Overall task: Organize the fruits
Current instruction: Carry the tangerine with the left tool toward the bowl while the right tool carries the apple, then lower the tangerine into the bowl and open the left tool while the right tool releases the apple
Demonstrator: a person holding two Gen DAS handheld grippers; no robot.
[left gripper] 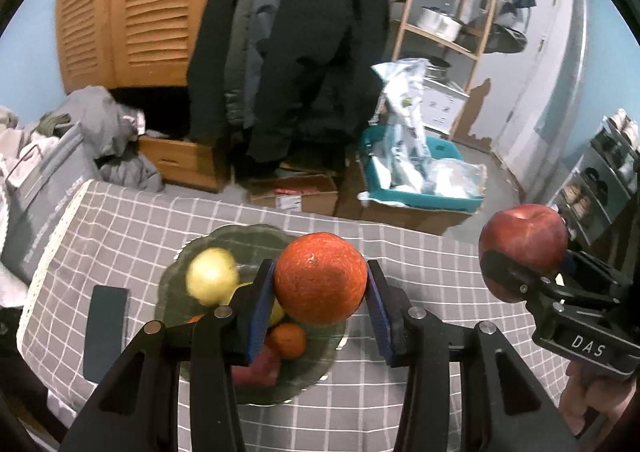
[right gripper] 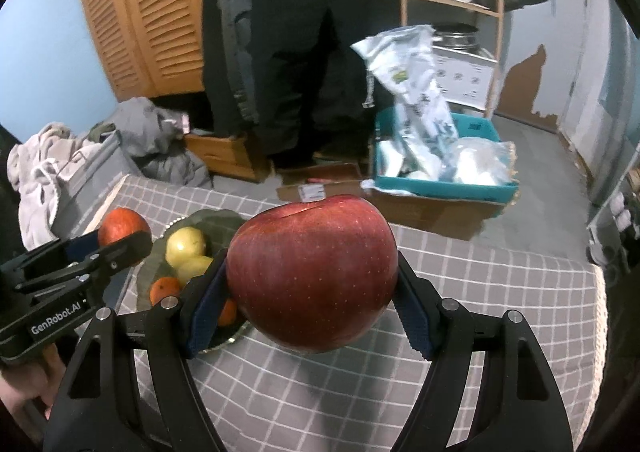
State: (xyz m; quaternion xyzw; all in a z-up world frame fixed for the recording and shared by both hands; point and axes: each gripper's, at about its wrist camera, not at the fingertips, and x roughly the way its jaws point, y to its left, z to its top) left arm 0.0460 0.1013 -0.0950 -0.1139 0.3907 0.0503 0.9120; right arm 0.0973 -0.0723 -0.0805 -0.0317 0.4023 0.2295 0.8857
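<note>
Table (left gripper: 400, 404): covered by a grey cloth with a white grid, filling the lower half of both views.
Plate (left gripper: 224, 240): dark green with a wavy rim, on the cloth; at 6 o'clock in the left wrist view, at 8 o'clock in the right wrist view.
Left gripper (left gripper: 320, 292): above the plate's near side, jaws clamped on the orange, one blue pad on each flank.
Right gripper (right gripper: 312, 292): above bare cloth, at 3 o'clock of the plate, jaws clamped on the apple.
Apple (right gripper: 312, 272): red, large, held clear of the table; at 3 o'clock in the left wrist view.
Orange (left gripper: 320, 279): reddish, held above the plate, not touching the fruit below it.
Pears (left gripper: 211, 276): yellow-green, on the plate, at 10 o'clock of the orange.
Tangerine (left gripper: 287, 340): on the plate, just under the orange.
Pad (left gripper: 105, 334): dark, flat rectangle on the cloth, at 9 o'clock of the plate.
</note>
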